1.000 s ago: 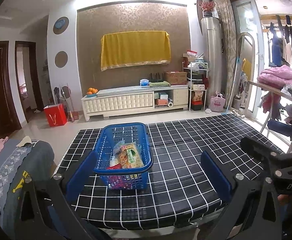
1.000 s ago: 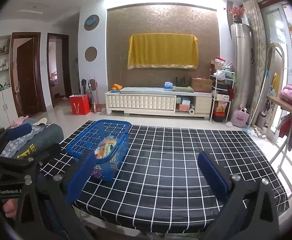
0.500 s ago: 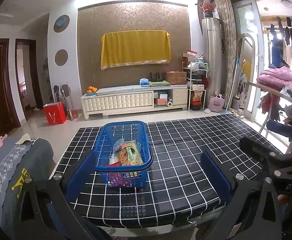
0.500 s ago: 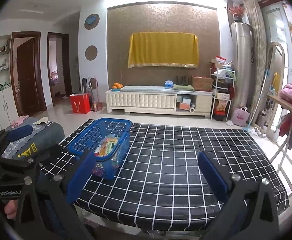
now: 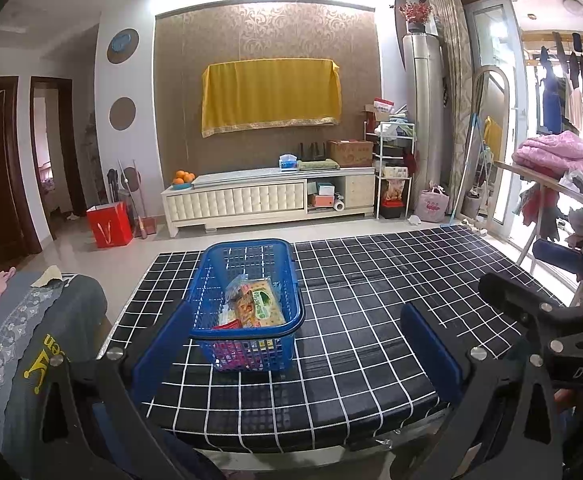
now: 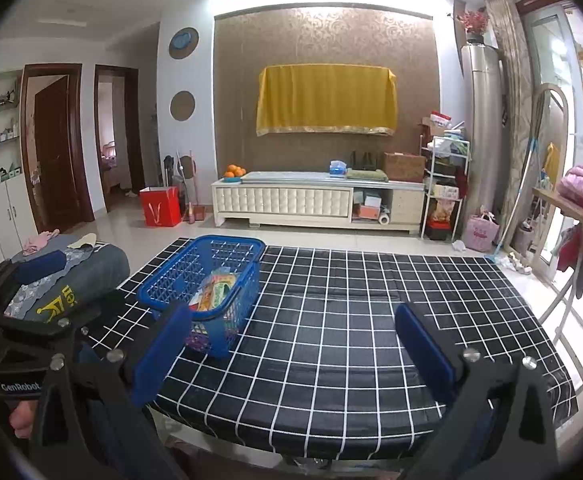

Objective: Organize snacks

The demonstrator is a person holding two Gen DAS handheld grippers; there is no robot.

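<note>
A blue plastic basket stands on the left part of the black checked table. Several snack packets lie inside it. The basket also shows in the right wrist view, with the packets in it. My left gripper is open and empty, held back over the table's near edge, with the basket just beyond its left finger. My right gripper is open and empty, to the right of the basket and short of it.
A chair draped with grey clothes stands left of the table. A clothes rack with pink bedding is at the right. A white TV cabinet and a red bag are across the floor.
Both grippers have drawn back a little from the table, so the basket looks slightly farther away. Both stay open and empty.
</note>
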